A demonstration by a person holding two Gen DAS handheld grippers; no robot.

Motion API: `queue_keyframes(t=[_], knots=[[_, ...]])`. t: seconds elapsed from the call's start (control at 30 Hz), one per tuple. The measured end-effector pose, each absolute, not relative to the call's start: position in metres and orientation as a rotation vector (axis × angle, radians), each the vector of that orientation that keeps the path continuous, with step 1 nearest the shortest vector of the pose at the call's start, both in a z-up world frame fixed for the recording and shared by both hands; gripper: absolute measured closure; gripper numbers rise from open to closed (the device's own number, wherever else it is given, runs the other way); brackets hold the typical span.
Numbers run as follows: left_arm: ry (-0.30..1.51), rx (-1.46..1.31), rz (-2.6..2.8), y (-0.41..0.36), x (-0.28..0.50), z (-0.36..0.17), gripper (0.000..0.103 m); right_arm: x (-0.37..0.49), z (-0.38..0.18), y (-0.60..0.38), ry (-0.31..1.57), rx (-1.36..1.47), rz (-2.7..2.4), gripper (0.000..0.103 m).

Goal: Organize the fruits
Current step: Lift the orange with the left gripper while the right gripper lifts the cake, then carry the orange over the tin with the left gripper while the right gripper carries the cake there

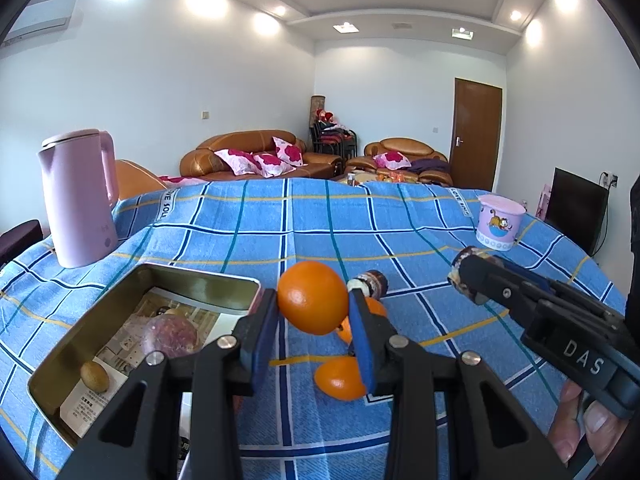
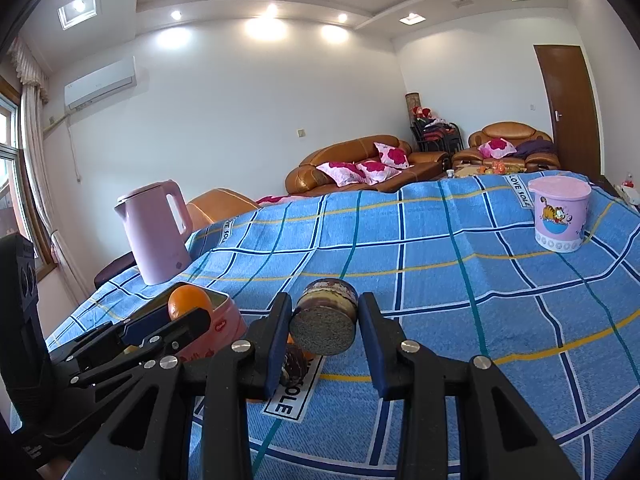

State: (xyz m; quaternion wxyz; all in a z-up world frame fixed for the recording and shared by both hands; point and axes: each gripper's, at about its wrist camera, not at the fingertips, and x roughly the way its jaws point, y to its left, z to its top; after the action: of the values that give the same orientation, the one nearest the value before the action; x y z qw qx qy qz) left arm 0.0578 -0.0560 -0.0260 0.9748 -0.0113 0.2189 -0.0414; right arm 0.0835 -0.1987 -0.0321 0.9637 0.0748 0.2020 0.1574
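A living room with brown sofas (image 1: 256,156) and a door lies behind a table under a blue checked cloth (image 1: 400,232). Nearest, the left gripper (image 1: 314,312) is clamped on one orange (image 1: 313,297), lifted above the cloth just right of the open tin (image 1: 52,376) near the left edge. Under it at least two more oranges (image 1: 340,380) lie on the cloth, and a dark round piece (image 1: 376,282) lies beside them. The right gripper (image 2: 325,326) holds a short round thing with a grey speckled end (image 2: 324,330) tightly between its pads; what kind it is I cannot tell.

I judge the task as partly done. The tin holds already a reddish round fruit (image 1: 174,334) and a brown kiwi-like fruit (image 1: 95,376), so two inside; two things are in the grippers, and about three remain on the cloth.

Farther away, one pink kettle (image 1: 80,200) stands at the far left corner and one pink lidded cup (image 1: 500,222) near the far right edge.
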Motion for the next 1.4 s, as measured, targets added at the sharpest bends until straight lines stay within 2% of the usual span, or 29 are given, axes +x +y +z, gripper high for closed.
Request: queue_keyframes(t=[0.83,1.4], knots=[[0.435,-0.038,-0.067,-0.036,0.049,-0.022,0.066,0.063,-0.007,-0.167,0.368,0.096,0.372,0.066],[0.459,-0.049,0.034,0.017,0.043,-0.017,0.066,0.063,0.015,-0.109,0.371,0.017,0.484,0.066]])
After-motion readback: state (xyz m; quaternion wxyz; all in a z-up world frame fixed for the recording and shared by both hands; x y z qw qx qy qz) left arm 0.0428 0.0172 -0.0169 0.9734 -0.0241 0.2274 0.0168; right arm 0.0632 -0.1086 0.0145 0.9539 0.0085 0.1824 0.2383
